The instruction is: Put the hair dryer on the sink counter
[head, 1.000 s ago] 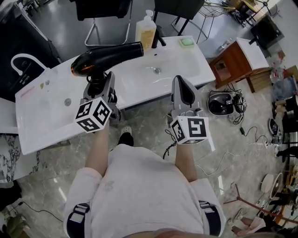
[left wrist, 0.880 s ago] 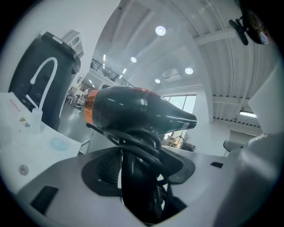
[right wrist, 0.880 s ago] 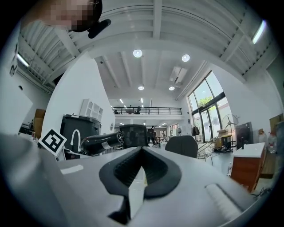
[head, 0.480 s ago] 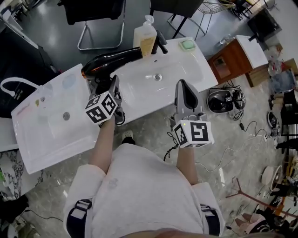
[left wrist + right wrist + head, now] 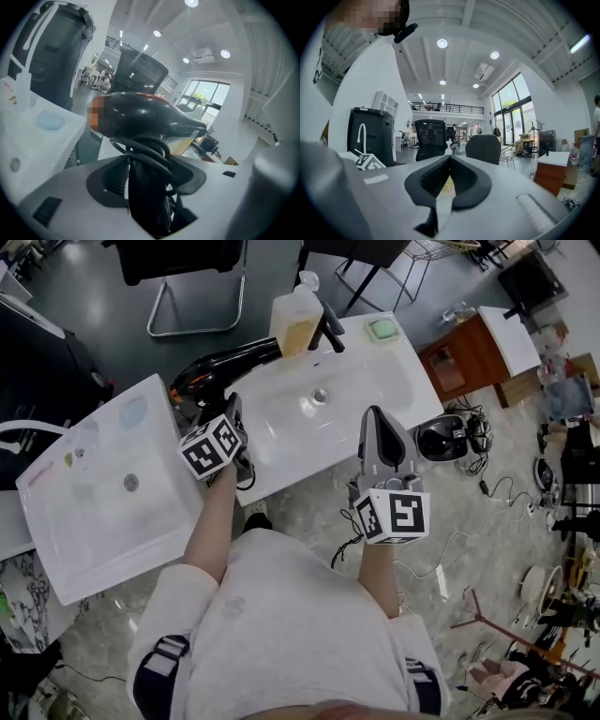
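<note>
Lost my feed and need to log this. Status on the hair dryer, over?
Left hand-held gripper shut on hair dryer handle. Right hand-held gripper shut, empty. Dryer at sink counter's left rear, soap bottle close by its nozzle.

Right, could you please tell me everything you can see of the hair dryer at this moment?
The hair dryer is glossy black, plastic by its look, with an orange-tinted rear end and a tapering nozzle. Its barrel lies about level, nozzle toward the soap bottle. Its black cord is wound round the handle, which the left gripper clamps between its jaws. It is held over the far left corner of the sink counter; whether it touches cannot be told.
</note>
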